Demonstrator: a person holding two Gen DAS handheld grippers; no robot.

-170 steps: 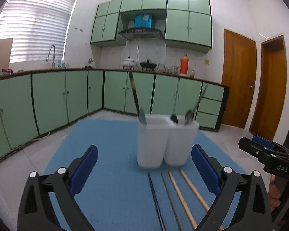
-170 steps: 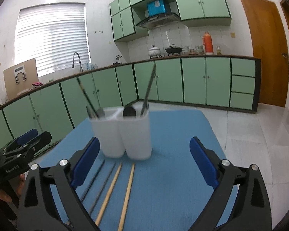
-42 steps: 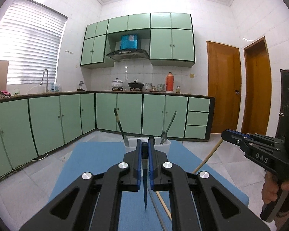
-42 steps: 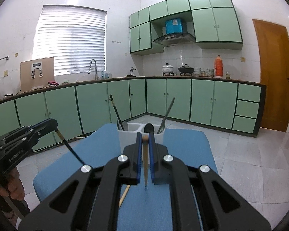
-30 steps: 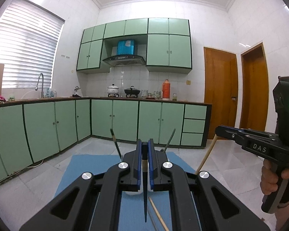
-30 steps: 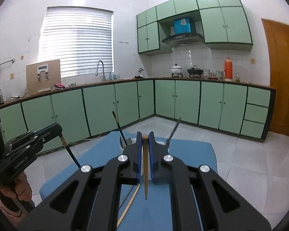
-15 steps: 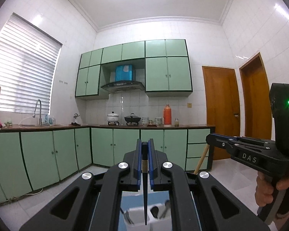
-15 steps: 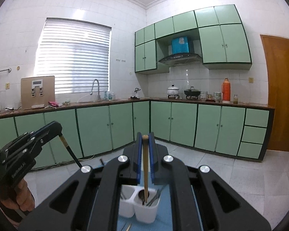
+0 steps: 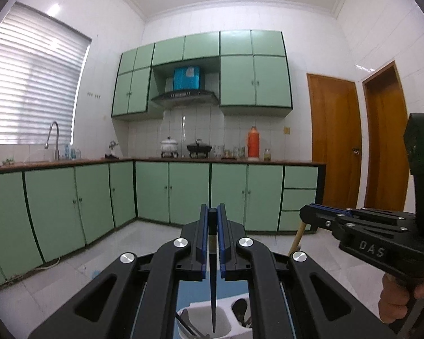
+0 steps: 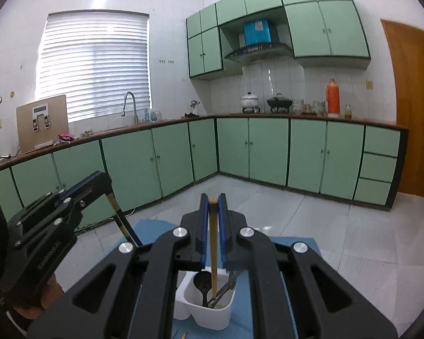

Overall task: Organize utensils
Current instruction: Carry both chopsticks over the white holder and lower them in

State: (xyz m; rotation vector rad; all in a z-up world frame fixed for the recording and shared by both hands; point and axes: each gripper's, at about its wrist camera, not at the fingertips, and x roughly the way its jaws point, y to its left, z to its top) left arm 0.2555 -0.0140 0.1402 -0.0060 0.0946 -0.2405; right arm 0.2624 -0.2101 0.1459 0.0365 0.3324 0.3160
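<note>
- Two chopsticks are up in the air at once, one in each gripper, both hanging tip-down over the white holder on the blue mat of the tabletop.
- Left gripper: jaws closed tight on the dark chopstick, pinched near its top end; its point hangs over the holder's left compartment, and I can't tell whether it has gone past the rim.
- Right gripper: jaws clamped on the wooden chopstick, whose lower end reaches down among the dark spoon and metal utensils in the right compartment.
- The holder sits near, directly under both grippers; from the left camera only its rim shows at the bottom edge.
- To do this well, I'd say keep each stick close to upright and lower straight down, so the tip clears the rim and the divider.
- Release only once the tip is well inside, or resting on the bottom; let go too high and a stick could bounce out or tip the light plastic holder.
- The two grippers hang close side by side, so lowering one a touch ahead of the other would avoid a knock.
- The wooden stick should slide beside the spoon rather than jam on it.
</note>
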